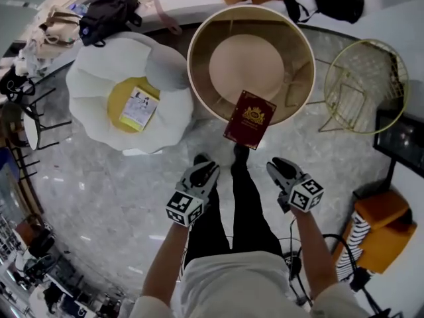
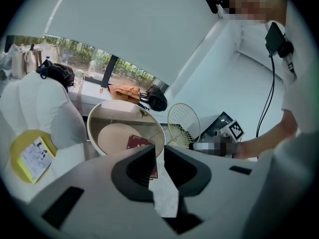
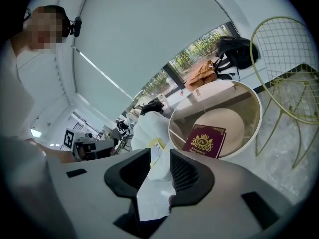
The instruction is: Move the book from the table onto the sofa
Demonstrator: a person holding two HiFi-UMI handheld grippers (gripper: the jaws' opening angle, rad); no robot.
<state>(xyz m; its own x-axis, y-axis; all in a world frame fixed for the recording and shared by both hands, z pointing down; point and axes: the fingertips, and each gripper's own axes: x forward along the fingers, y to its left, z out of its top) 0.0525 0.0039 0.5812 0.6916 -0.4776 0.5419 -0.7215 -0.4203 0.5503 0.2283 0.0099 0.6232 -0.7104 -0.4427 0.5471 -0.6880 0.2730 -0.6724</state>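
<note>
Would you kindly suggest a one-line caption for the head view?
Left gripper and right gripper, both open and empty, hover short of the red book on the round table.

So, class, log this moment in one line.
stage: before pickup | red book: on round table, near rim | left gripper: open, empty | right gripper: open, empty | sofa: holds booklet
</note>
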